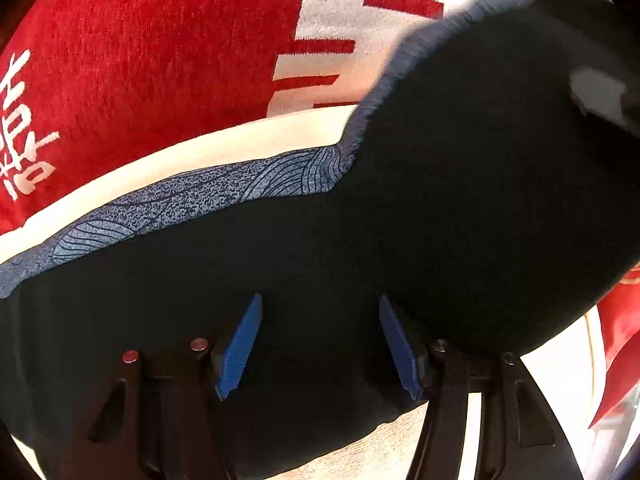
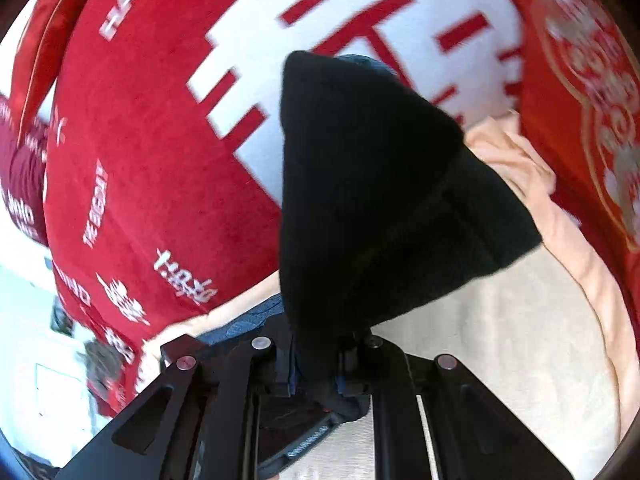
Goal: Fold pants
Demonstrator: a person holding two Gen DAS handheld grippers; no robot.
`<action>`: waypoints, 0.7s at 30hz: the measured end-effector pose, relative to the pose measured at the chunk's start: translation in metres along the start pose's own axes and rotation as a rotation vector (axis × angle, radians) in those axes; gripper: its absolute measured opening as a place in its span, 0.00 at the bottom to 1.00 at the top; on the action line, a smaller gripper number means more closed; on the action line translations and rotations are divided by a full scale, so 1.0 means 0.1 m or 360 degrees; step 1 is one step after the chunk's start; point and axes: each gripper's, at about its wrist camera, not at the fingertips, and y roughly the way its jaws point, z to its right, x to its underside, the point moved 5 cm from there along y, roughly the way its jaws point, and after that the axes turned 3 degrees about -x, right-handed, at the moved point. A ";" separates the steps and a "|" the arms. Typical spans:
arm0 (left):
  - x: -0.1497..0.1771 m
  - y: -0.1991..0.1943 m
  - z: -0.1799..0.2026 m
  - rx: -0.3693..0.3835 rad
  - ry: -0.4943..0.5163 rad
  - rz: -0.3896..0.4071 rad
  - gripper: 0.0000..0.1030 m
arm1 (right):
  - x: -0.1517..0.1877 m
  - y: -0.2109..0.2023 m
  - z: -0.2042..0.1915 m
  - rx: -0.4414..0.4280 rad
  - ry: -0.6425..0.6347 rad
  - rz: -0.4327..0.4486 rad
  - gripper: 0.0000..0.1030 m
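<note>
The left gripper [image 1: 320, 344] has its two blue fingers [image 1: 240, 348] spread well apart, with nothing between them, poised just over the black pants [image 1: 440, 220], which fill the space ahead of and beneath it. Beyond its fingertips the dark cloth ends at a blue-grey strip printed with fine wavy lines [image 1: 192, 196], and past that lies a cream sheet [image 1: 200, 144], then a red blanket [image 1: 160, 40] with white characters. Ahead and to the gripper's right, a fold of the pants rises and curls over, its edge blurred; a small white patch [image 1: 596, 96] shows on it near the far right. In the right wrist view, the right gripper [image 2: 316, 364] is clamped on the pants [image 2: 380, 200]: the black fabric is pinched between its closed fingers and rises ahead of it in a tent-like peak, hanging clear of the cream sheet [image 2: 500, 340] to its right. A bit of the blue-grey patterned strip [image 2: 248, 316] shows just left of the fingers. The red blanket [image 2: 160, 160] lies ahead and to the left, and a red pillow [image 2: 580, 120] with pale ornament stands to the far right beside crumpled peach cloth [image 2: 520, 168].
</note>
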 end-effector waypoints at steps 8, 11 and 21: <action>0.09 -0.60 -0.87 -0.0047 -0.0231 0.0019 0.83 | 0.29 0.42 -0.85 0.0169 -0.0357 -0.0130 0.14; 0.24 -0.78 -1.43 -0.0141 -0.0266 -0.0025 0.83 | 0.51 0.73 -1.14 0.0262 -0.0486 -0.0204 0.16; 0.69 -1.04 -2.80 -0.0358 -0.0423 -0.0108 0.83 | 1.83 1.89 -1.65 0.0975 -0.1242 -0.0484 0.41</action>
